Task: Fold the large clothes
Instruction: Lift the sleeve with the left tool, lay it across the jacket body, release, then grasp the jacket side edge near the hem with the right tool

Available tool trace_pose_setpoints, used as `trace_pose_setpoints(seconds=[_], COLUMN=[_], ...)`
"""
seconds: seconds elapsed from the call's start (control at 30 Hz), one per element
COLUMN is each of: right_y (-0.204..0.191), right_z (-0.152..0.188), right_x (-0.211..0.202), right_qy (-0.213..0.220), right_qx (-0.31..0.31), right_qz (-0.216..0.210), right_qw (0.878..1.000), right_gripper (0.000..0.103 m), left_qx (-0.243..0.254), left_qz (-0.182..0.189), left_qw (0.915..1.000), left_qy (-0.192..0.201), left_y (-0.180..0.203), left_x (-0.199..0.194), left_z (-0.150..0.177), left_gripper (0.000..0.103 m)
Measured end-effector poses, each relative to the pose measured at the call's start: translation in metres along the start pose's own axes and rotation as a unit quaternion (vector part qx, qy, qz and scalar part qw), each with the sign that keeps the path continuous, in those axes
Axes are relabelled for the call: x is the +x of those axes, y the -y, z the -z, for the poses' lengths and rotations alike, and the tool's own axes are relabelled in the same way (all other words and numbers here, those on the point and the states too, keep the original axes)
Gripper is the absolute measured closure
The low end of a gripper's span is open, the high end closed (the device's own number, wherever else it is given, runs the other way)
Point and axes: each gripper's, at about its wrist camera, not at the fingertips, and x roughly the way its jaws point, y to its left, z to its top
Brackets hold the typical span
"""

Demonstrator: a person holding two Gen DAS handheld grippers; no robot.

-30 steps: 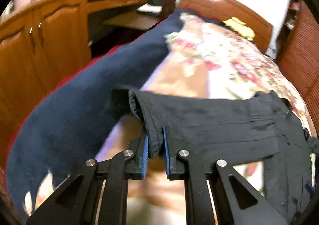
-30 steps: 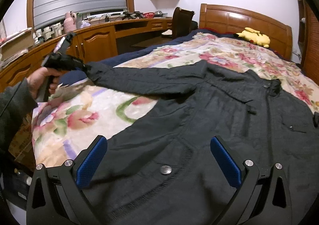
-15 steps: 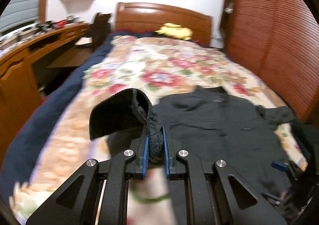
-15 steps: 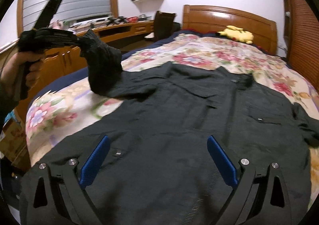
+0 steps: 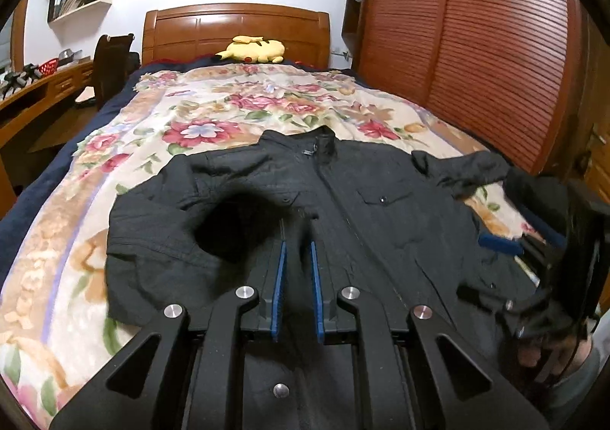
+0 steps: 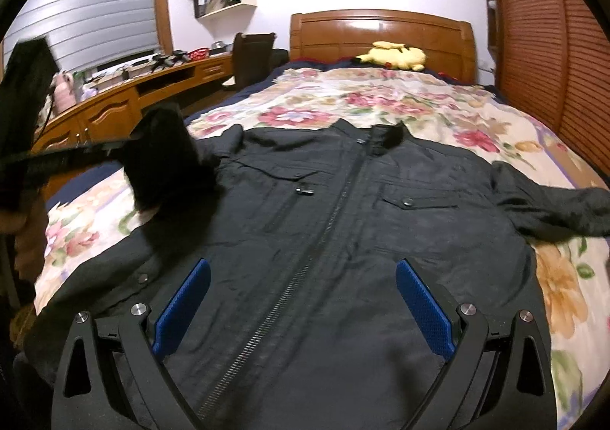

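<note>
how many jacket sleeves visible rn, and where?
2. One sleeve is pinched by the left gripper and lifted over the jacket front. The other sleeve lies spread on the floral blanket on the opposite side.

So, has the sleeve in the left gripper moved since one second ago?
Yes. The sleeve was stretched out toward the wooden desk; the left gripper has carried it inward over the jacket.

A: Where does the jacket (image 6: 343,239) lie?
B: Flat on the bed (image 6: 400,102), collar toward the headboard (image 6: 381,33).
A: And the plush toy (image 6: 392,55)?
B: On the bed, before the headboard. The worktop (image 6: 126,86) runs along the bed's left; the wardrobe (image 5: 476,48) stands right.
</note>
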Motion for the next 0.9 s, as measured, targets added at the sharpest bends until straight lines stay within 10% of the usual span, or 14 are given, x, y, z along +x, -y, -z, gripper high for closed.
trace_pose_setpoints(seconds=[0.23, 0.9], right_y=[-0.013, -0.044], right_z=[-0.002, -0.037], right_x=[-0.007, 0.016], right_qy=[-0.004, -0.035], right_qx=[0.017, -0.043], right_qz=[-0.008, -0.029], right_qw=[1.000, 0.998], right_gripper=[0.005, 0.025], left_qx=[0.003, -0.011], left_qz=[-0.041, -0.082], left_qw=[0.9987, 0.9957], left_qy=[0.031, 0.043], left_y=[0.000, -0.046], left_x=[-0.020, -0.051], left_z=[0.031, 0.079], left_gripper=[0.024, 0.024])
